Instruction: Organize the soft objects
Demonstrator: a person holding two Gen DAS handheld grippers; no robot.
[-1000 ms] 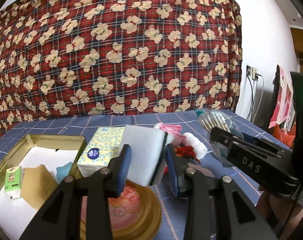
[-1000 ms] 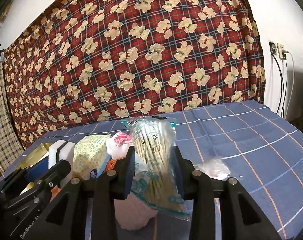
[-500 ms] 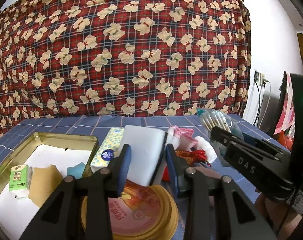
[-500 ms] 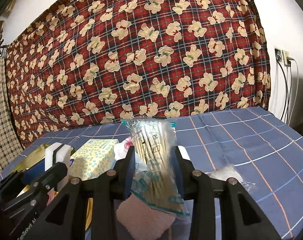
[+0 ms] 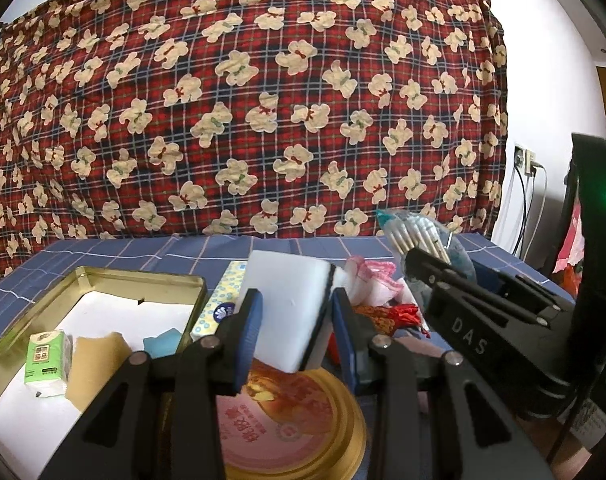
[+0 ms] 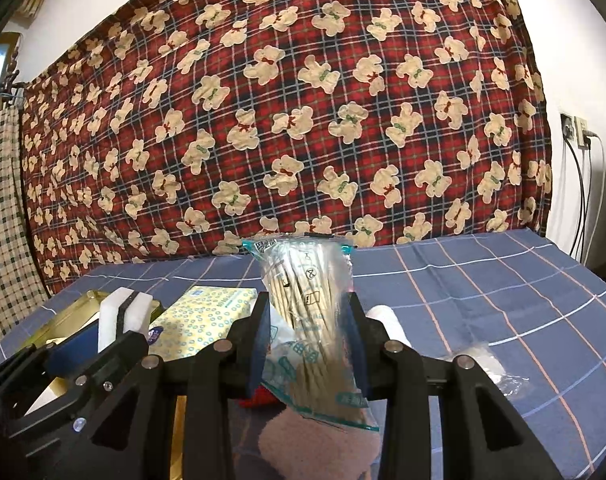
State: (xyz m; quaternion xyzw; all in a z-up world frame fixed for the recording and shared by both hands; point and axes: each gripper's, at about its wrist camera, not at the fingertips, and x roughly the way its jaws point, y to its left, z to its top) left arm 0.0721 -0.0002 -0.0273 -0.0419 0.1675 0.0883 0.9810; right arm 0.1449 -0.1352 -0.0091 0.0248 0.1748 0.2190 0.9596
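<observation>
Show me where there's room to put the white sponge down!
The gold tin has bare white floor at its far end, behind the green tissue pack and tan piece. Right of the cotton swab bag the blue cloth is bare. Between them it's crowded.

Tin tray (image 5: 103, 278): gold metal, glossy. Sponge (image 5: 291, 312): white foam, matt, finely pitted. Cotton-swab bag (image 6: 307, 320): clear crinkled plastic, shiny. Surface (image 6: 483, 280): blue checked cloth, matt. Tissue pack (image 5: 47, 356): glossy wrapper.

White letters "DAS" stand on the black right gripper (image 5: 439, 258); other print is unreadable.
</observation>
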